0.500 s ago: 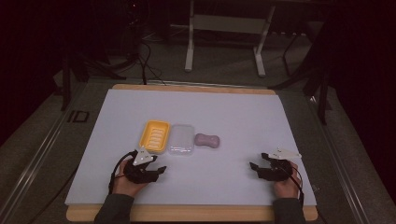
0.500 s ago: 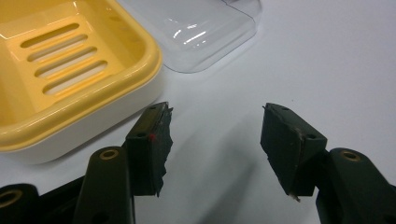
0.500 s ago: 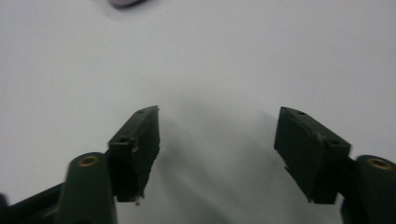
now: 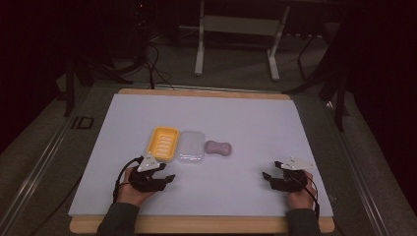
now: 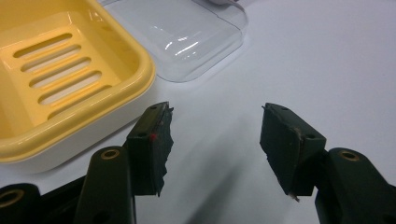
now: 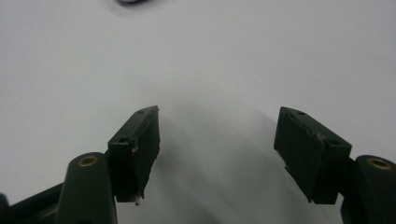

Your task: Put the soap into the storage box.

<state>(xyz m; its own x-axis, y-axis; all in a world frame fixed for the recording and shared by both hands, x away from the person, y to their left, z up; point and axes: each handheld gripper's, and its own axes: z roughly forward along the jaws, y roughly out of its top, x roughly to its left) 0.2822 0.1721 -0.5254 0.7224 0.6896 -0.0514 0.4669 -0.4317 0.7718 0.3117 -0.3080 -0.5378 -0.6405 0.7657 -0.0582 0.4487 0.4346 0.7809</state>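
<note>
- The left gripper [image 4: 164, 178] rests on the white counter [image 4: 246, 118] just near of the yellow plastic soap dish with a slotted floor [image 4: 163, 143]; its jaws stand apart with nothing between them.
- The right gripper [image 4: 268, 176] rests well to the right, near the counter's near edge; its jaws also stand apart and empty.
- The three work items lie in a row at mid-counter: the soap dish at left, the clear plastic lid [image 4: 191, 147] touching or just beside its right edge, and the pinkish-purple waisted soap bar [image 4: 218, 147] just right of the lid.
- Risk: in the left gripper view, the left jaw sits just beside the soap dish [image 5: 70, 79] rim. A forward move is likely to push the light dish instead of gripping it.
- Risk: the clear lid [image 5: 182, 37] is thin, glossy and low. The jaws may slip off its rim or slide it into the dish.
- Risk: the soap bar is rounded and smooth. An off-centre pinch may squirt it out sideways.
- Markings: no brand, label or writing is legible on any item; a small dark tag at the counter's left side is too small to read.
</note>
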